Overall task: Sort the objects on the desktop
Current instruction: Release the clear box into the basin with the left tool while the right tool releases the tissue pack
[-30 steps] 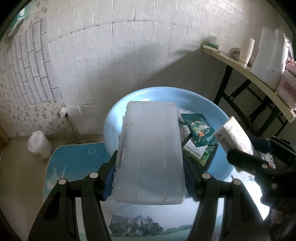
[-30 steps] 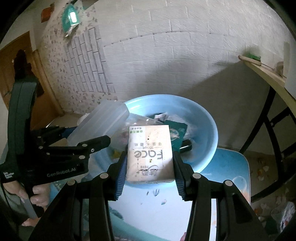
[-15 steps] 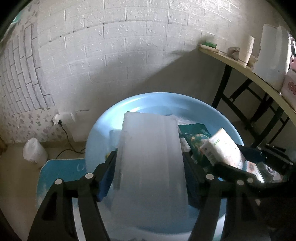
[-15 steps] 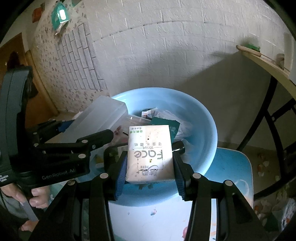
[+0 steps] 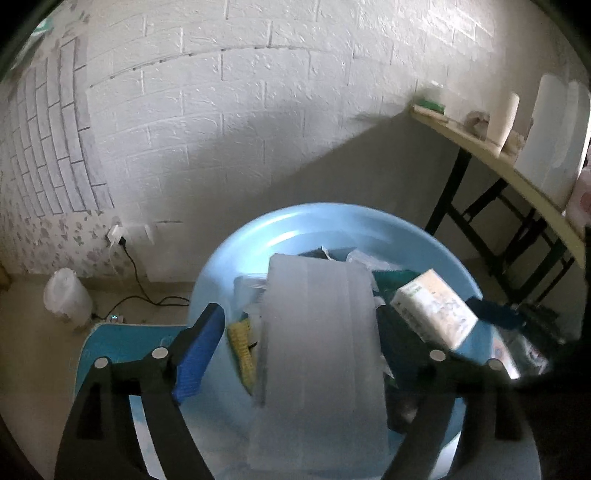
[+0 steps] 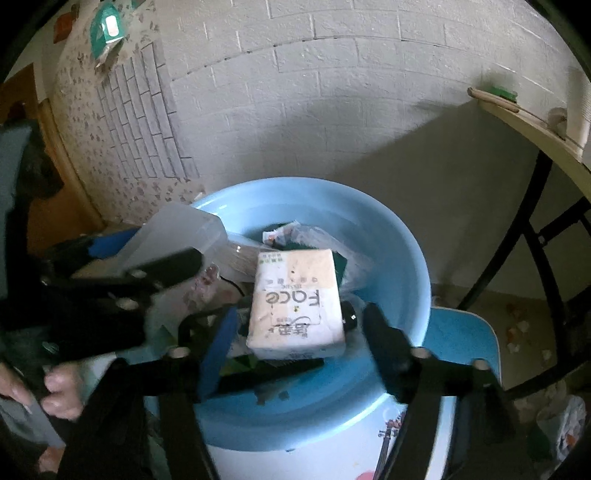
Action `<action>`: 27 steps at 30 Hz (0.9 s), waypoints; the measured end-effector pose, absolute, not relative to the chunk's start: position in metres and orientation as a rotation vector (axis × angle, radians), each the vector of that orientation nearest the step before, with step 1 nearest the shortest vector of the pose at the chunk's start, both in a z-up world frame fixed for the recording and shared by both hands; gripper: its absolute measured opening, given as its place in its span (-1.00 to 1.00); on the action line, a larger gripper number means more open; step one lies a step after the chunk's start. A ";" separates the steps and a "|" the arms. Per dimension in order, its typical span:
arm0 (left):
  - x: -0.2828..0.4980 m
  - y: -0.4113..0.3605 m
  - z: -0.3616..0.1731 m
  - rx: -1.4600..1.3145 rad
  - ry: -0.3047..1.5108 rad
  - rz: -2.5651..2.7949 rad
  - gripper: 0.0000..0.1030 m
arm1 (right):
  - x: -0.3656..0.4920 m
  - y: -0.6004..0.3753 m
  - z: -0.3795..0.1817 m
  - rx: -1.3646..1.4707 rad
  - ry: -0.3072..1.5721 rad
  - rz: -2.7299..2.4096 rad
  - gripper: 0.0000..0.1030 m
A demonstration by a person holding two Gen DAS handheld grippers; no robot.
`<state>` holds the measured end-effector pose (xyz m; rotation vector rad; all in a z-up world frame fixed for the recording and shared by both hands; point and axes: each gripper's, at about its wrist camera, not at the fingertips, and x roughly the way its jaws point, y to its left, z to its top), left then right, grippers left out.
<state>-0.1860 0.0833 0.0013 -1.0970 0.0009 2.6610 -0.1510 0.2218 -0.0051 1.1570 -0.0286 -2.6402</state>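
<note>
I'm watching both grippers hanging over the blue basin (image 5: 236,258), both jaws opening. Left gripper (image 5: 301,343) is spreading wide around the translucent plastic box (image 5: 317,350); the blue left pad (image 5: 199,350) is standing clear of the box with a gap showing, and the right side is too dark for me to be telling contact. The box is lying lengthwise between the fingers, tilting down into the basin, near end blurring out at the bottom. Right gripper (image 6: 295,339) is spreading too, and the tissue pack (image 6: 297,302) printed "Face" is sitting between its fingers with gaps on both sides, no pad pressing it, resting over the clutter in the basin. The basin is sitting on a printed blue tabletop (image 5: 122,343) and is holding a yellow brush-like thing (image 5: 242,347) beside the box, green packets (image 5: 391,277), crinkled clear wrappers (image 6: 314,236) and a dark item (image 6: 349,314) poking out beside the tissue pack. Left view is giving me a white jar (image 5: 66,299) on the floor, a wall socket with a black cable (image 5: 136,273), and a shelf (image 5: 517,177) carrying white containers. Right view alone is showing me the person's hand (image 6: 55,391) gripping the left tool's handle, a wooden door (image 6: 33,155) at far left, a green packet (image 6: 107,26) up on the brick-pattern wall (image 6: 332,74), and litter on the floor (image 6: 517,328) under the shelf legs.
</note>
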 end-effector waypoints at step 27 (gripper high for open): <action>-0.120 0.041 0.034 -1.172 0.063 2.810 1.00 | -0.098 0.212 0.027 1.218 -0.050 -2.801 0.72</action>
